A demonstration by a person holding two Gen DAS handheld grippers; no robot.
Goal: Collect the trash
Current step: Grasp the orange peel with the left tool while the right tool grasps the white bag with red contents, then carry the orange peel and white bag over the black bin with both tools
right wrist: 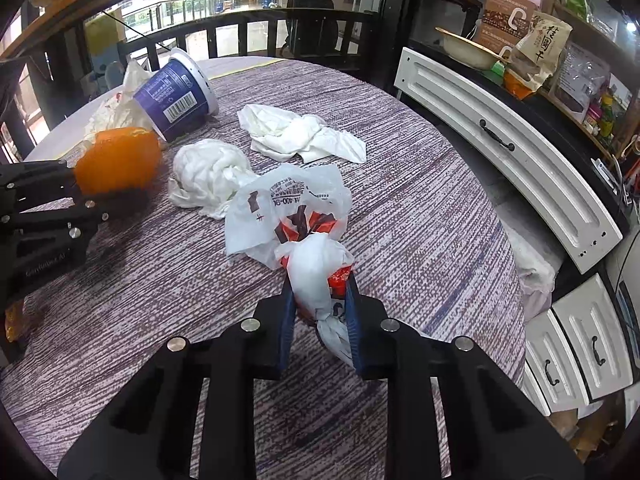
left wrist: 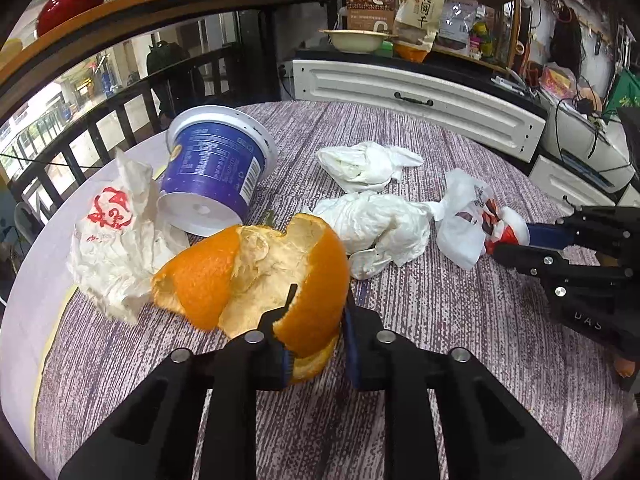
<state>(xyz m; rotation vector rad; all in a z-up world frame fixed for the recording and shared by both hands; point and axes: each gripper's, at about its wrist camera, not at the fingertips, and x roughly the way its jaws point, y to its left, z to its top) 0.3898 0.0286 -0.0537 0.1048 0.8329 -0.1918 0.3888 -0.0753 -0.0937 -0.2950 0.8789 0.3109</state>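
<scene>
Lying at the far left of the round table's purple-and-white streaked cloth (left wrist: pixel 440 320), a crumpled white paper wrapper with red print (left wrist: pixel 116 248) rests against a blue plastic tub with a white rim (left wrist: pixel 216 168) that is tipped on its side. Just right of the wrapper, the left gripper (left wrist: pixel 316 344) has its blue-padded fingers (left wrist: pixel 352 344) closed on a large curled orange peel (left wrist: pixel 256 276), the peel's lower edge pinched between them. Beyond the peel sit a balled white tissue (left wrist: pixel 380 228) and, farther back, a flattened white tissue (left wrist: pixel 368 164), both loose on the cloth. To the right, the right gripper (right wrist: pixel 320 316) is clamped on the twisted neck of a white plastic bag with red and black print (right wrist: pixel 304 224), which lies on the cloth near the balled tissue. White drawer fronts with dark handles (right wrist: pixel 496 136) curve along the right side.
</scene>
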